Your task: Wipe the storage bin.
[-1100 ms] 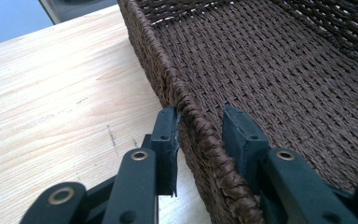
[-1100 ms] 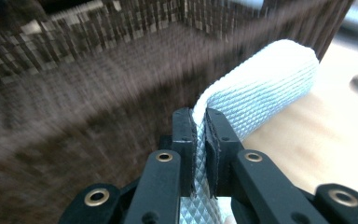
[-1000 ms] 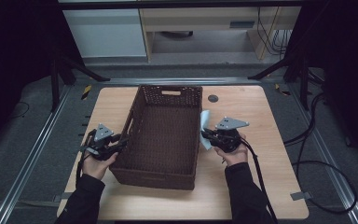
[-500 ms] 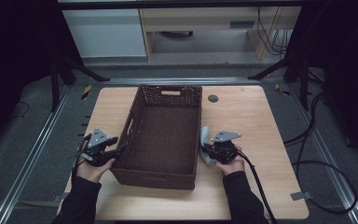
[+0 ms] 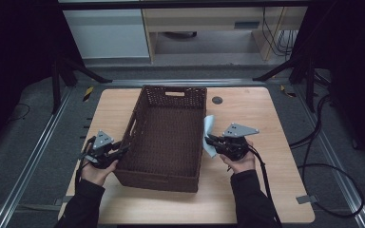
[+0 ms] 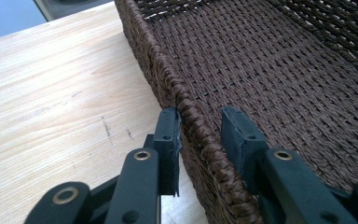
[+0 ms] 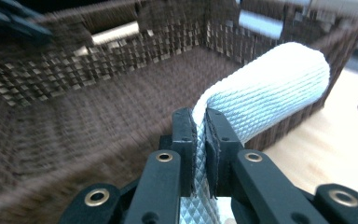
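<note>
A dark brown woven basket (image 5: 166, 137) lies in the middle of the wooden table (image 5: 266, 118). My left gripper (image 5: 121, 151) is at its left wall and straddles the rim (image 6: 186, 107). Its jaws have just been closing; the outer pad (image 6: 168, 135) touches the weave, while the inner pad (image 6: 235, 133) stands off it with a gap. My right gripper (image 5: 209, 141) is by the basket's right wall, shut on a pale quilted cloth (image 5: 209, 128). In the right gripper view the cloth (image 7: 270, 79) arches up from the gripper (image 7: 200, 116) over the basket's edge (image 7: 74, 93).
A small round dark hole (image 5: 217, 100) sits in the tabletop behind the cloth. Metal rails run along both sides of the table, and cables trail on the floor at the right (image 5: 323, 166). Bare wood lies left and right of the basket.
The right hand drew back toward the near edge with the cloth, then went forward and slightly up again beside the basket. The left hand stayed at the rim.
</note>
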Action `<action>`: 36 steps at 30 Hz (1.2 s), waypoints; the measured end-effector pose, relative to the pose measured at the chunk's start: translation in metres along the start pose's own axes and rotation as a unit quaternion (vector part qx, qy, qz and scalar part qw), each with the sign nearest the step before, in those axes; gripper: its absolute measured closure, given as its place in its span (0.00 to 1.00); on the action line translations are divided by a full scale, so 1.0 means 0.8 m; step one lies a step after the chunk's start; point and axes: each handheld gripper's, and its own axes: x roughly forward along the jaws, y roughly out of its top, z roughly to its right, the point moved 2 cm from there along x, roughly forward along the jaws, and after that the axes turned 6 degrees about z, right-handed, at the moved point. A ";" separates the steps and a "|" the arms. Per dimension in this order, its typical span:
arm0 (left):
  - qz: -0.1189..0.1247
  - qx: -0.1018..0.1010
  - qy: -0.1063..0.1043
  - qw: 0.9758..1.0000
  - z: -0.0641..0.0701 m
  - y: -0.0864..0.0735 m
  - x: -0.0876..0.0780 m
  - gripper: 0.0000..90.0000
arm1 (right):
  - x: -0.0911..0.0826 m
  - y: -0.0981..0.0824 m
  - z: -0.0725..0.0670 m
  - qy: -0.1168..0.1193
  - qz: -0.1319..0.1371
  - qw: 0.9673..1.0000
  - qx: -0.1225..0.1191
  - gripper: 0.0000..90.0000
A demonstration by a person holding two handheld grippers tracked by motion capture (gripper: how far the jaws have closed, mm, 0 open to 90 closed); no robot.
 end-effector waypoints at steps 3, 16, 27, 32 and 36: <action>-0.001 0.002 0.007 1.000 -0.001 0.002 0.004 0.75 | 0.001 0.001 -0.003 -0.001 -0.012 1.000 -0.008 0.93; 0.013 -0.010 0.017 1.000 -0.011 0.006 0.015 0.65 | 0.035 -0.076 -0.002 0.010 -0.103 0.994 0.015 0.93; 0.018 0.003 -0.001 1.000 -0.009 0.001 0.004 0.51 | -0.002 -0.014 -0.017 0.024 -0.029 0.999 -0.015 0.93; 0.010 0.000 -0.025 1.000 -0.005 -0.001 0.003 0.68 | -0.003 -0.025 -0.021 0.026 -0.028 0.999 -0.008 0.93; 0.006 0.001 -0.019 1.000 -0.003 0.000 0.003 0.74 | 0.006 -0.052 -0.021 0.030 -0.052 0.998 0.007 0.93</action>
